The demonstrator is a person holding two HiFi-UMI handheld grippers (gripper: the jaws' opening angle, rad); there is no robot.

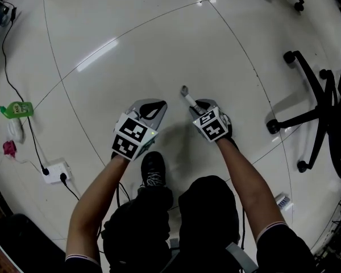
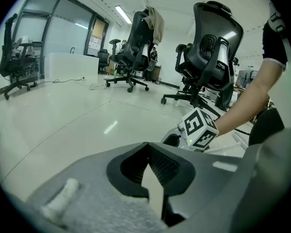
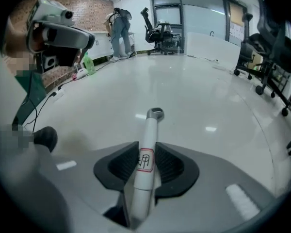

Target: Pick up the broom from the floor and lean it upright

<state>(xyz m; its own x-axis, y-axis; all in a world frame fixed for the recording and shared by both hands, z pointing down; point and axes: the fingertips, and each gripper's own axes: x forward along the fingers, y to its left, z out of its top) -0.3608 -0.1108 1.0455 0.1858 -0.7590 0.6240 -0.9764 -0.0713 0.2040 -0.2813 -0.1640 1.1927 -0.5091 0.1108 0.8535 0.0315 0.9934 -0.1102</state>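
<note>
1. The right gripper (image 3: 146, 147) is straddling the broom handle (image 3: 144, 171), its jaws parted and not clamping it.
2. The white handle is lying low over the glossy floor (image 1: 159, 44), its looped end poking out beyond the jaws.
3. The left gripper (image 2: 146, 147) is hovering near the right one, with its jaw tips touching and nothing held.
4. The person (image 1: 176, 220) is crouching, both arms reaching down.

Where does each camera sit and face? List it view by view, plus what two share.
Head view: on the person's head, looking down at the floor; both arms, left gripper, right gripper.
Left gripper view: on that gripper, facing office chairs; own jaws together, right forearm.
Right gripper view: on that gripper, facing along the broom handle between its jaws; a shoe.
Shared: head and right gripper views show the handle.
</note>
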